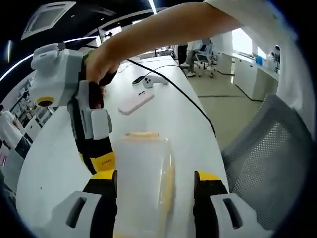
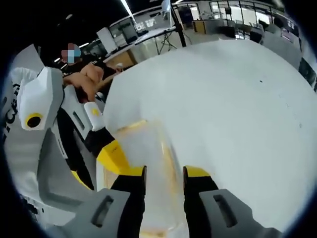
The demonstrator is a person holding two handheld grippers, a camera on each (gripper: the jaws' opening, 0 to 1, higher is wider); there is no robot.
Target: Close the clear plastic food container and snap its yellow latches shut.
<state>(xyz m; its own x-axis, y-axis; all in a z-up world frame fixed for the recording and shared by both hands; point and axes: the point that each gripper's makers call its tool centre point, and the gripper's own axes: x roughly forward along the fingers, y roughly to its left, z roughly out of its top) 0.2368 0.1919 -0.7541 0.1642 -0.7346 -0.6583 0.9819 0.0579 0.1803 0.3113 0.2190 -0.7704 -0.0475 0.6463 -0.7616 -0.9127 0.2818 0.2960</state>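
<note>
1. Left gripper view: our left gripper (image 1: 155,181) has its jaws set apart on either side of the clear container (image 1: 143,173), which stands on the white desk (image 1: 163,99). We cannot tell whether the pads press on the walls or merely flank them.
2. In the right gripper view our right gripper (image 2: 164,174) has its jaws closer together around the narrow end of the same container (image 2: 148,148); contact looks likely, but the blur keeps us from calling it a firm clamp.
3. In the left gripper view the right gripper (image 1: 96,134) stands at the container's far-left side, held by a hand (image 1: 101,62). In the right gripper view the left gripper (image 2: 106,144) meets the container from the left.
4. A yellow latch (image 1: 143,134) shows at the far edge of the lid, and a yellowish strip runs along the right side. We cannot tell whether either is snapped down.
5. Further out on the desk lie a pale flat device (image 1: 136,102), a white controller (image 1: 150,81) and a black cable (image 1: 188,99); a grey chair (image 1: 270,158) stands beside the desk.
6. We judge the risks as follows: the smooth clear walls could slide between the jaws if we squeeze unevenly; pressing a latch while the lid sits crooked could pop it open; and with both grippers crowded together, one could knock the other or push the box across the desk.
</note>
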